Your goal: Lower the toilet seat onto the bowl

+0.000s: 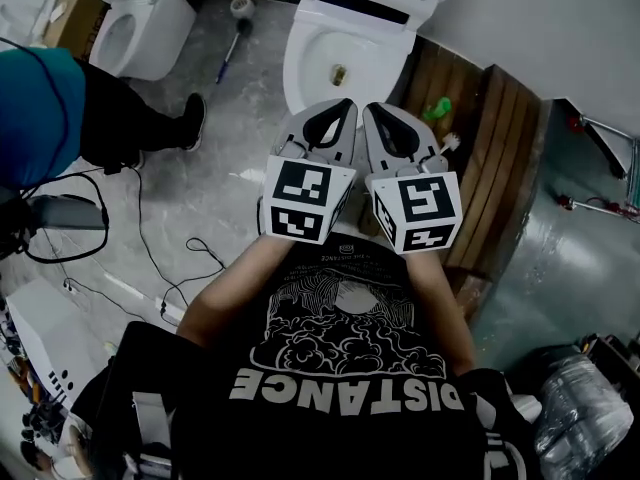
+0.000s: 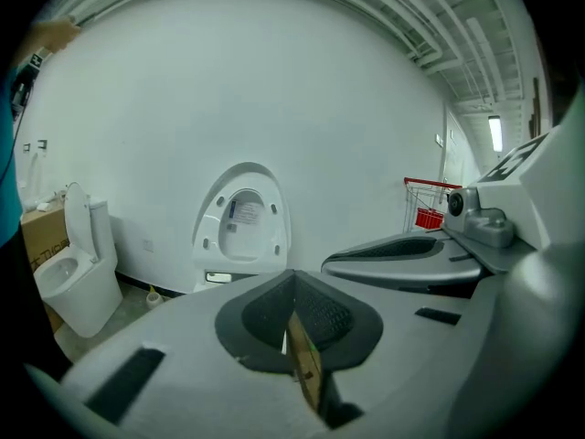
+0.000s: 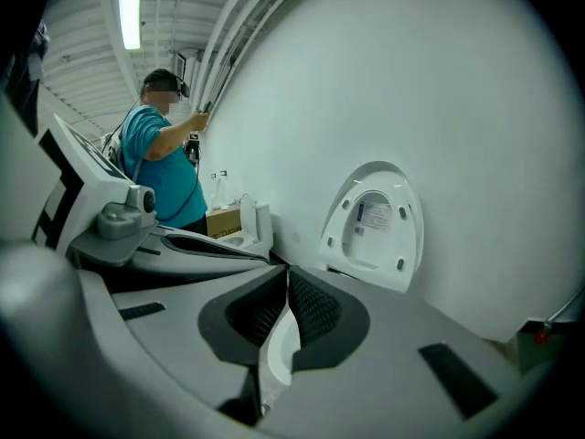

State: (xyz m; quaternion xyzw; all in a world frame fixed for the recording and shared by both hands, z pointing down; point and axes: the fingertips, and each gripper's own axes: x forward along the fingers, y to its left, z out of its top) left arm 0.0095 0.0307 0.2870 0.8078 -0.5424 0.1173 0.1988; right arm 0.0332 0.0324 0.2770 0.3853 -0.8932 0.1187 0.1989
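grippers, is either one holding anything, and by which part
Nothing is held. The left gripper and right gripper both have their jaws together with nothing between them, short of the toilet seat, which stands raised against the wall.

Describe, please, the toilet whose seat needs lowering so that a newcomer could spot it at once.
Start at the white wall. Two toilets stand against it; the target toilet is the one beside the dark wooden platform, whereas its neighbour sits by a cardboard box.
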